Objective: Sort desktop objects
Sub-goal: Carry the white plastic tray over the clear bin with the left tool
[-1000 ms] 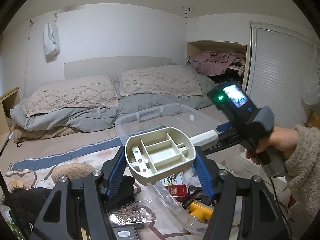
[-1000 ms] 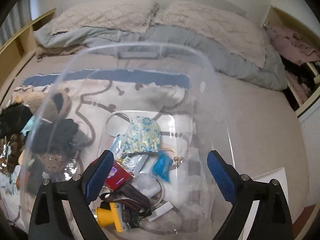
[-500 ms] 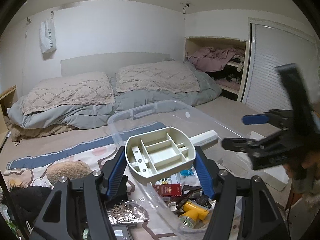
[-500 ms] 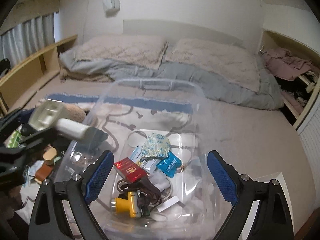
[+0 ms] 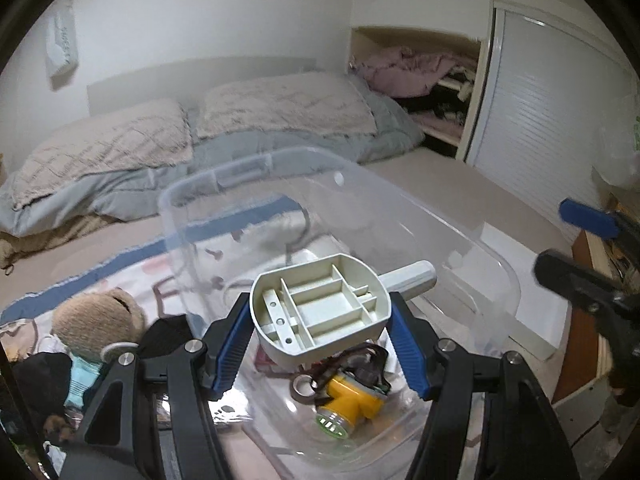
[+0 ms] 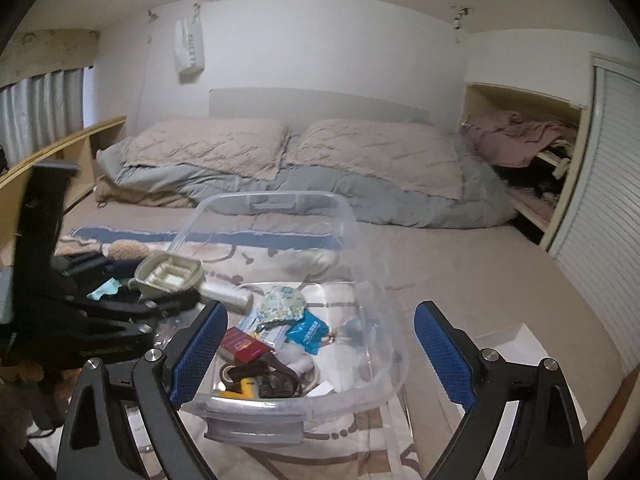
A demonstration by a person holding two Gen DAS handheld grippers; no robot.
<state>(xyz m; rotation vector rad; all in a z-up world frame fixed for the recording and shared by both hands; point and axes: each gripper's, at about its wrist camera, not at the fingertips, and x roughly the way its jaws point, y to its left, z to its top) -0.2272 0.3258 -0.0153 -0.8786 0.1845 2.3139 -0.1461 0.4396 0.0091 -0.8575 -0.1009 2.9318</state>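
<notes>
- The left gripper (image 5: 320, 344) clamps a beige brush (image 5: 324, 306), ribbed underside facing the camera, handle pointing forward-right over the clear plastic bin (image 5: 496, 272).
- The right gripper (image 6: 320, 354) gapes wide, holding nothing, beside the bin.
- A yellow headlamp (image 5: 348, 398) lies below the brush.

Bed (image 6: 460, 280) carries two pillows (image 6: 208, 148) and grey duvet (image 6: 360, 196) at head edge; patterned blanket (image 6: 280, 254) mid-bed, clear bin (image 6: 384, 364) on it.
</notes>
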